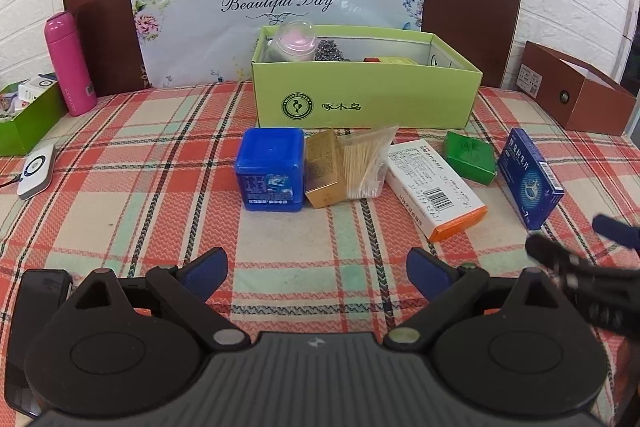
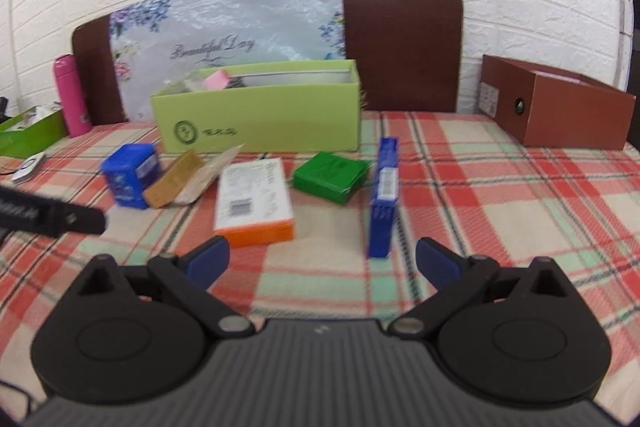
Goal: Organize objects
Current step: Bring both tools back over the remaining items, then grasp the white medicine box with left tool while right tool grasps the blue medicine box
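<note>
Left gripper [image 1: 316,273] of mine hangs low over the plaid tablecloth [image 1: 160,187], jaws spread wide, nothing betw. them. Right gripper [image 2: 322,263] same: spread, empty, just short of the upright dark-blue box [image 2: 383,199].

L to R on the cloth, per left wrist view:
- green tray [image 1: 28,123] at far left edge, small items inside;
- white device [image 1: 37,171] w/ cable, flat, near it;
- pink flask [image 1: 70,65], upright;
- blue cube tub [image 1: 270,169], upright, touching gold carton [image 1: 325,169];
- toothpick bag [image 1: 366,165] leaning on gold carton;
- white/orange box [image 1: 434,187], flat, barcode up;
- small green box [image 1: 470,157], flat;
- dark-blue box [image 1: 530,177], on edge, apart from the rest;
- brown box [image 1: 580,95], far right, open-topped.

Behind this row: lime-green box [image 1: 368,95], open, holding a domed jar w/ pink contents [image 1: 294,41] and other items I can't make out. Right wrist view blurred.
</note>
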`<state>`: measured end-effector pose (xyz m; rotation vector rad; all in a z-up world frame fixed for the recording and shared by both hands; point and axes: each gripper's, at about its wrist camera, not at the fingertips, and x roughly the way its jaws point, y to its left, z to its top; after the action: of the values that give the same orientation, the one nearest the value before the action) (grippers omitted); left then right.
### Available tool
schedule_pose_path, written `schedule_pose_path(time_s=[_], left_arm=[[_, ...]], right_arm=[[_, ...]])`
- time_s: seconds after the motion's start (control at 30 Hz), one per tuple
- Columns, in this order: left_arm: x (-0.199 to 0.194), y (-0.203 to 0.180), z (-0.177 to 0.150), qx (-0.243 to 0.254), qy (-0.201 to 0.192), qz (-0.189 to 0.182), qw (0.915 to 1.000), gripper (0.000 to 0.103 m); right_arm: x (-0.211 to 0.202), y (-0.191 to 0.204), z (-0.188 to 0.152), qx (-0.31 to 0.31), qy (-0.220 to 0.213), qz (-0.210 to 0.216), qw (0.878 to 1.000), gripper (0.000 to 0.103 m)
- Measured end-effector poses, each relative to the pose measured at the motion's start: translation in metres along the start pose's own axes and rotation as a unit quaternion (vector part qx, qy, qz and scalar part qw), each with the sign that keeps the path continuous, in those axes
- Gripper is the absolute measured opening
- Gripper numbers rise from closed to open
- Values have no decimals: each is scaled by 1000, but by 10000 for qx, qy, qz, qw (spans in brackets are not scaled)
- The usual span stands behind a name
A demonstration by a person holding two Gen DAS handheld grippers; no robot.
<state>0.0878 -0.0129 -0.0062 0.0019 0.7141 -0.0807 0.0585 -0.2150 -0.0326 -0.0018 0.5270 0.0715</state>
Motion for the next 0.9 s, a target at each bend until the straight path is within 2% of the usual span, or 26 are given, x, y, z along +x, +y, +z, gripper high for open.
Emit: schedule_pose_path(time_s=[0.07,0.1,0.13,0.23,0.27,0.3,0.47,0.57,0.6,0.67,0.73,0.8,0.87,0.9], left_arm=[[2,-1,2,-8,28,-42,10000,100],[3,-2,3,-12,45,-47,10000,100],[5,-3,4,-17,58,-60,10000,100],[10,-10,10,-15,99,-183,9998,100],[12,-13,12,0,103,-212,9997,100],[15,-18,14,27,106,-248,9996,100],[49,-47,30,-27,314,-623,9976,100],[79,-69,41,-153,427,-679,9967,100],[89,-77,43,-149,451,-601,9971,100],[109,-91,47,-70,556,-358,9978,100],[124,-101,50,12,665,-169,9976,100],[134,-106,50,69,712,-83,9974,100],[136,-109,47,265,681,-44,9973,91],[134,-109,45,375,592,-61,9975,81]], right_arm=[[14,-10,11,-2,6,-137,9999,87],[21,-13,15,-11,26,-206,9998,85],[29,-17,19,-23,57,-283,9996,77],[48,-24,24,-93,217,-414,9989,39],[52,-25,23,-156,249,-450,9986,19],[53,-26,23,-226,255,-492,9982,18],[32,-27,12,-886,-79,-970,9913,17],[16,-20,-1,-1645,-181,-962,9815,19],[10,-17,-7,-1838,-200,-857,9790,23],[-3,-14,-16,-1924,-182,-603,9793,52],[-14,-17,-21,-1707,-208,-485,9839,62],[-19,-23,-22,-1421,-148,-324,9892,63],[-22,-29,-21,-1130,-80,-203,9934,66],[-22,-31,-20,-1037,-71,-156,9945,68]])
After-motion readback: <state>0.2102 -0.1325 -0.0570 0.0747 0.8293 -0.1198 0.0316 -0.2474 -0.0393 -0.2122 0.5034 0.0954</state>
